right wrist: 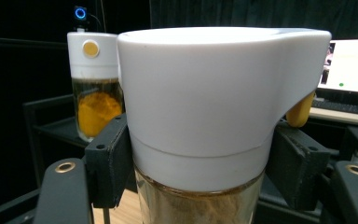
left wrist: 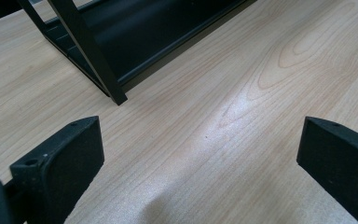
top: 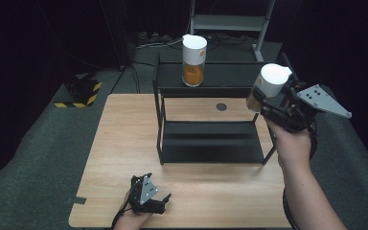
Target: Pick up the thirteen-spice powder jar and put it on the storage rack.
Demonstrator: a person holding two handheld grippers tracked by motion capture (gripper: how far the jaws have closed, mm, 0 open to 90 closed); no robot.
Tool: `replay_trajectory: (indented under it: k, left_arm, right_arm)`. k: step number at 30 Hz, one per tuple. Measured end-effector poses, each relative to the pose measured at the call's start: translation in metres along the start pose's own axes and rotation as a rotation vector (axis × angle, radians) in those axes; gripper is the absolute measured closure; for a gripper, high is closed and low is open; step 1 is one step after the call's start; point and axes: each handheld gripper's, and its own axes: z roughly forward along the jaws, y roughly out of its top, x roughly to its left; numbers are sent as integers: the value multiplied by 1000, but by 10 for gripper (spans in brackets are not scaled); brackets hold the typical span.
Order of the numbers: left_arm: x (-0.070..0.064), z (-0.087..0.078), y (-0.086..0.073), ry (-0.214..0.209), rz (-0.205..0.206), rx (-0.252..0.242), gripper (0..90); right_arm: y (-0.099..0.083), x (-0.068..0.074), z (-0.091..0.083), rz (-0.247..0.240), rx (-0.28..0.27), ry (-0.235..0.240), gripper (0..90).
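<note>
Left tongs [top: 160, 201] rest at the near edge of the pale wooden table [top: 120, 143], about six o'clock from the black two-tier metal rack [top: 208, 143], their jaws spread wide with nothing between them; the left gripper view shows bare wood grain between the two black pads and a rack leg beyond. Right tongs [top: 263, 103] are held up in the air at roughly three o'clock from the rack, level with its top shelf, and they pinch a glass jar with a tall white spouted lid and brown powder inside [top: 268, 86]. In the right gripper view the pads [right wrist: 109, 158] press the jar [right wrist: 214, 116] from both sides just at the seam where lid meets glass, and its long axis stands close to upright, leaning slightly in the high view.

Farther off, at twelve o'clock on the top shelf, a second glass jar with a matching white lid and orange powder [top: 193, 60] stands upright, well apart from the held one. Free shelf lies between them, toward nine o'clock from the right tongs, so a placement would likely turn on moving the jar that way and lowering it vertically; the right hand is plainly the nearer one.

No brand, label or legible writing appears on either jar; the far lid carries a plain yellow dot.
</note>
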Motion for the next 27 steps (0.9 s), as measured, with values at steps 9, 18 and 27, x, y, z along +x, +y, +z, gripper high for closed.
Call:
replay_trajectory:
  k: [9, 18, 27]
  left_arm:
    - [0, 0, -1, -1, -2, -5, 8]
    - [1, -1, -2, -2, -5, -13, 8]
    - [1, -1, -3, -4, -10, -18, 8]
  right_arm:
    - [16, 3, 15, 6, -15, -10, 301]
    - [21, 2, 34, 20, -2, -24, 301]
    - [19, -3, 54, 22, 4, -41, 301]
